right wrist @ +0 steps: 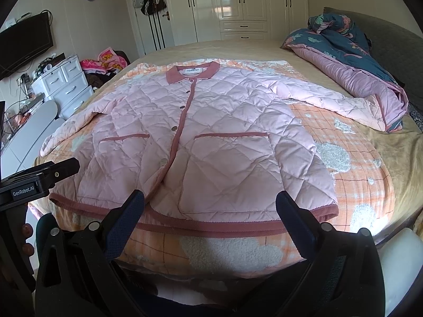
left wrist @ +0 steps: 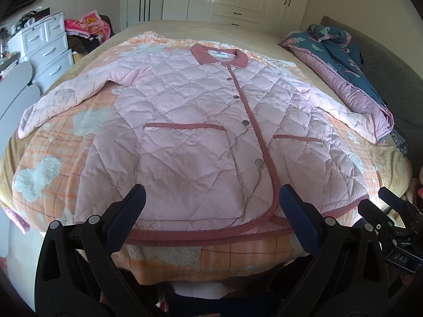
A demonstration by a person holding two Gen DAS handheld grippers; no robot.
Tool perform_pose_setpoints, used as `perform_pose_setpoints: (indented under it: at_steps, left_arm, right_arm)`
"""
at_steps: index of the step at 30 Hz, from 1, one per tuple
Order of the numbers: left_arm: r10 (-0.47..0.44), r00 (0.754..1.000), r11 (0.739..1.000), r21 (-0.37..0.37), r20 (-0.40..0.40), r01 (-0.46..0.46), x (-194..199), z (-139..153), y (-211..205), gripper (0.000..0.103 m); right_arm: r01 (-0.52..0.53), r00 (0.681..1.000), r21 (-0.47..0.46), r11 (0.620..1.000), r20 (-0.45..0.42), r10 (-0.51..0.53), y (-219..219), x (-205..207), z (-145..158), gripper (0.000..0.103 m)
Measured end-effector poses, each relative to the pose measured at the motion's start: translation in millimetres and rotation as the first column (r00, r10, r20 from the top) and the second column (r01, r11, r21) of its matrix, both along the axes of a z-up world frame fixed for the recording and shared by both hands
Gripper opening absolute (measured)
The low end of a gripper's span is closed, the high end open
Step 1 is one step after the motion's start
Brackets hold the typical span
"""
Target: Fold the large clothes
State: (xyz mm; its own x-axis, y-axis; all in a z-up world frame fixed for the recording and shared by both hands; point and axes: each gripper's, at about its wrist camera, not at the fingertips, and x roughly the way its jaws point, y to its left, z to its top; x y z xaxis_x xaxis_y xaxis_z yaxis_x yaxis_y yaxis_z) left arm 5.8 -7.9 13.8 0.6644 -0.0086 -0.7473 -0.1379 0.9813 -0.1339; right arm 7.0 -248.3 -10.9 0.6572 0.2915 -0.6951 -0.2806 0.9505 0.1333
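A pink quilted jacket point(left wrist: 185, 121) with a dusty-rose collar, trim and snap buttons lies flat, front up, on the bed, both sleeves spread out; it also shows in the right wrist view point(right wrist: 211, 137). My left gripper point(left wrist: 211, 198) is open and empty, held just above the jacket's hem at the bed's near edge. My right gripper point(right wrist: 210, 200) is open and empty, also just in front of the hem. The right gripper shows at the right edge of the left wrist view point(left wrist: 391, 211), and the left gripper at the left edge of the right wrist view point(right wrist: 53, 171).
The jacket lies on an orange checked blanket point(left wrist: 53, 142) over a tan bed point(right wrist: 238, 47). A bundled blue-and-pink quilt point(right wrist: 349, 60) lies at the right by the grey headboard point(left wrist: 391, 79). White drawers point(left wrist: 50, 50) and wardrobes point(right wrist: 238, 5) stand beyond.
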Motion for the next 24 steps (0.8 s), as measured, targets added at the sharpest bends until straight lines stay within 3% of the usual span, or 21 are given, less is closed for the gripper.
perform_pose_setpoints:
  at_steps: [15,24]
  left_arm:
    - [-0.01,1.0,1.0,-0.009,-0.008,0.01,-2.2,-1.8,2.3,0.095]
    - [-0.011,1.0,1.0,-0.029,-0.017,0.011,22.0,1.1,9.7,0.095]
  right_arm:
    - [0.0,1.0,0.003,1.0,-0.015,0.0,0.5,5.1,-0.3,0.099]
    - [-0.003,1.0,-0.004,1.0,0.004,0.003,9.3,29.5,13.1,0.099]
